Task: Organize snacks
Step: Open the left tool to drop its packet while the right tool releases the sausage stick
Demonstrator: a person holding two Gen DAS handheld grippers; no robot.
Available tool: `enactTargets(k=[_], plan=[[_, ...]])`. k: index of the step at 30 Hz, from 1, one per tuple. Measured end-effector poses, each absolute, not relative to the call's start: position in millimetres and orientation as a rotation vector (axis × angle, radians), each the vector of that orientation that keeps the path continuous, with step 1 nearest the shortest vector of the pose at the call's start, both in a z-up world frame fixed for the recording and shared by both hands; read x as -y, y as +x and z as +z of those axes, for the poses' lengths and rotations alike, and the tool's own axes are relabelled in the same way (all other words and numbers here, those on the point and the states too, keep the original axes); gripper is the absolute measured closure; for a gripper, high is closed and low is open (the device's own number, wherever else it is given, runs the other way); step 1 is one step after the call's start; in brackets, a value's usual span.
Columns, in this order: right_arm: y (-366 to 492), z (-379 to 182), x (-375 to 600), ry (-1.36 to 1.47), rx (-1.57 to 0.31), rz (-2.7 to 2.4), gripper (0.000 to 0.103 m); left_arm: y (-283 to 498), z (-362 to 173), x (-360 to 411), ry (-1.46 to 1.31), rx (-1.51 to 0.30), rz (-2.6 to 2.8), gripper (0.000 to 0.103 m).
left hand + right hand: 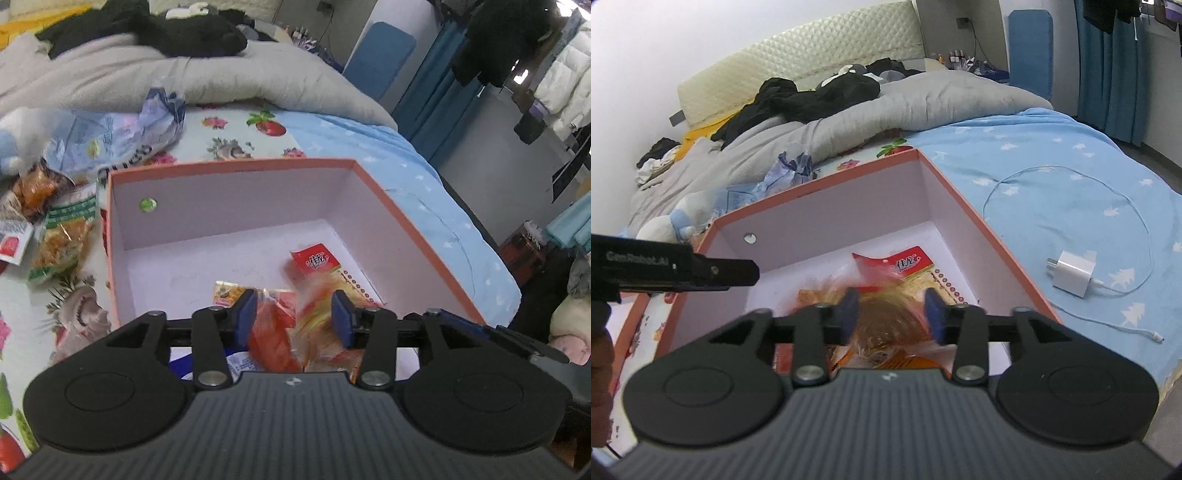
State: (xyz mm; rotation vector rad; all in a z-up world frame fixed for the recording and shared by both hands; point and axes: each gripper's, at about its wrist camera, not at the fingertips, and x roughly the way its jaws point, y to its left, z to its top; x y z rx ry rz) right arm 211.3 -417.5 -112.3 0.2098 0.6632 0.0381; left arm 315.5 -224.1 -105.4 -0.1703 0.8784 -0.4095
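Hanging over the near wall of the open pink-lined, orange-rimmed cardboard box (413,221), both grippers are found with jaws apart. Between the fingers of the left gripper (293,317) a blurred orange-and-yellow snack packet (317,325) is seen, apparently loose. Below the right gripper (892,314) a blurred brown transparent snack bag (886,325) is noted; contact cannot be confirmed. Farther in, a red-headed packet (314,262) lies on the box floor. Unsorted green-and-orange packets (62,236) left of the box, nearer the left gripper, are recorded only in the left view; a white charger with cable (1073,273) only in the right.
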Motion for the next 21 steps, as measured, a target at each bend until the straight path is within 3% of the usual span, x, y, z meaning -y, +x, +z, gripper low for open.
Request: enactTargets(k=[21], plan=[[101, -54, 377, 0.212, -0.546, 0.088, 0.057, 170, -26, 164, -0.146, -0.722, -0.418, 0.052]])
